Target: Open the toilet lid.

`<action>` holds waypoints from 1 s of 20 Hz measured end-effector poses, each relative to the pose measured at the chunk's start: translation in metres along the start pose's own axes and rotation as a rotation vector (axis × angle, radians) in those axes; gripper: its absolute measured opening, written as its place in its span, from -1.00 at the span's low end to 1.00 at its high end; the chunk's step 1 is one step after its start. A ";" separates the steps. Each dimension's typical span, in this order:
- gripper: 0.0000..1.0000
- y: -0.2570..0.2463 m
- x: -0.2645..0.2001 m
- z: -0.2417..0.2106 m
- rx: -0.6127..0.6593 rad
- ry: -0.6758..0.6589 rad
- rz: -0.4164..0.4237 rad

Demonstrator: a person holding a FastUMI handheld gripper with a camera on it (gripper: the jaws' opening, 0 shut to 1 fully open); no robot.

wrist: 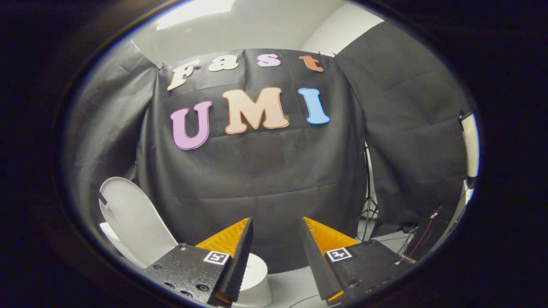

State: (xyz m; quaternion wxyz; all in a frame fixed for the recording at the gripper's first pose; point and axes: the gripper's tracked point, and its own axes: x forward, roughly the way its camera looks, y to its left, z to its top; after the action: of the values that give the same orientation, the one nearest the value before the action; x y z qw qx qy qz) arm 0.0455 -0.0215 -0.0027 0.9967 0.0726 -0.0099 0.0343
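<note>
The gripper [276,226] is holding its ridged, wedge-shaped fingers [227,239] apart, gripping nothing. The smooth oval toilet lid [130,220] is standing raised at near left, above the rounded white bowl [257,278].

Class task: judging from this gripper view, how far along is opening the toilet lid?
Done, apparently: the white oval toilet lid stands raised above the white toilet bowl. In hand: nothing; the gripper is open, fingers apart, clear of the lid. Left: seemingly nothing but withdrawing.
</note>
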 end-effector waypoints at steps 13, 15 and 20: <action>0.35 -0.003 0.000 -0.003 0.020 0.002 0.002; 0.35 -0.005 0.001 -0.003 0.022 0.002 -0.001; 0.35 -0.006 0.001 -0.003 0.026 0.003 -0.003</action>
State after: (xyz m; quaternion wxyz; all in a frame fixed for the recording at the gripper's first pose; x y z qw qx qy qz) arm 0.0465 -0.0265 -0.0068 0.9957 0.0856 -0.0079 0.0332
